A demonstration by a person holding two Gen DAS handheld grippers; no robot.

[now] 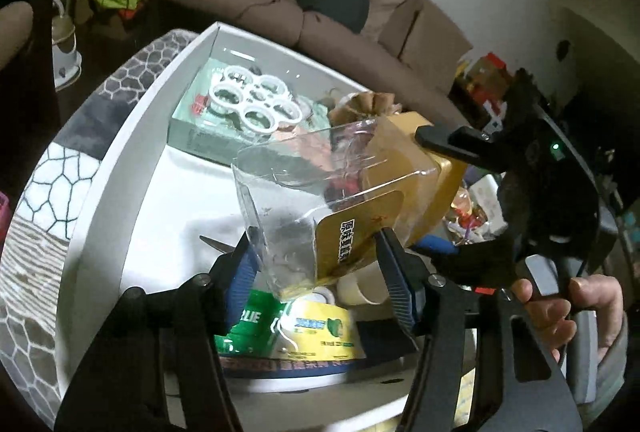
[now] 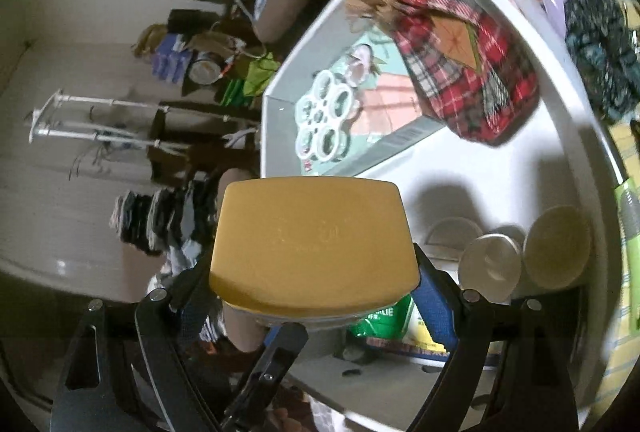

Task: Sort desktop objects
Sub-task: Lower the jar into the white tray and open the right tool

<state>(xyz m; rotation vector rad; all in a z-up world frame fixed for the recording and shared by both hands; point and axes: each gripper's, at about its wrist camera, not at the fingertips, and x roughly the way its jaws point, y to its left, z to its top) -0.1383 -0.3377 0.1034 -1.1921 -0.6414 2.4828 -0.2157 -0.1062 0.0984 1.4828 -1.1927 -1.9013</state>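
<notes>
A clear plastic box (image 1: 304,172) with a gold cap (image 1: 436,168) and a gold label card (image 1: 356,236) hangs tilted above the white tray (image 1: 160,84). My left gripper (image 1: 312,240) is shut on the box's clear lower end, one pad on the clear wall and the other on the label card. In the left wrist view my right gripper (image 1: 422,188) clamps the gold cap from the right, with a person's hand (image 1: 560,308) on its handle. The right wrist view shows that gold cap (image 2: 312,240) filling the gap between the fingers of the right gripper (image 2: 312,260).
In the tray lie a pale green box with a white ring holder (image 1: 252,104), scissors (image 1: 212,242), a green and yellow packet (image 1: 308,324), a plaid pouch (image 2: 472,72) and round tape rolls (image 2: 556,244). A brown sofa (image 1: 352,16) stands behind.
</notes>
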